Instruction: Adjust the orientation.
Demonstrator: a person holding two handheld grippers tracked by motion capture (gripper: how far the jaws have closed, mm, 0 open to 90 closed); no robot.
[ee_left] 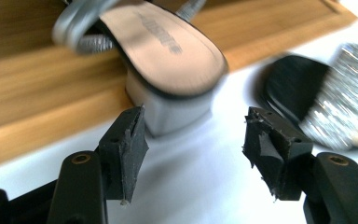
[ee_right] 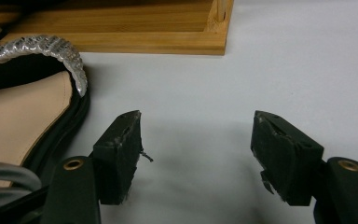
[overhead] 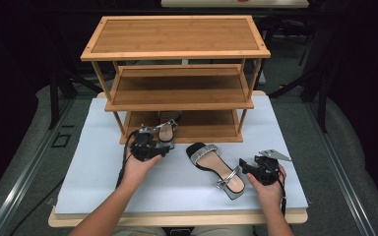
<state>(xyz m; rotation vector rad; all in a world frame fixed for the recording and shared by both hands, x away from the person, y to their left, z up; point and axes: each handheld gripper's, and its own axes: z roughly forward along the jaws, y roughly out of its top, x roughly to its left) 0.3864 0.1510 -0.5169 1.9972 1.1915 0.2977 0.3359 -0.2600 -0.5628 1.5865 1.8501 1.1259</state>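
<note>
Left gripper (overhead: 163,149) jaws stand wide with nothing between them; right in front of its tips sits the block heel of the rear sandal (ee_left: 168,60), heel poking out over the front edge of the rack's bottom shelf (ee_left: 37,107), toe end further in. Dark print on that sandal's insole is blurred, can't be read. Off the left gripper's right jaw lies the toe of the second sandal (overhead: 215,169), glitter band up, flat on the white table mat (overhead: 177,182). Right gripper (overhead: 245,166) jaws also spread wide, bare mat between them; the second sandal is just beside its left jaw, silver ankle strap and buckle nearest, not touching as far as I can tell. In the right gripper view the sandal's glitter band (ee_right: 51,51) curves ahead-left and the wooden shoe rack (overhead: 177,73) corner post sits ahead, with open mat ahead and to the right of the jaws. Between the two grippers only the second sandal lies on the mat. Behind both grippers open mat runs to the near table edge. No readable brand anywhere.
</note>
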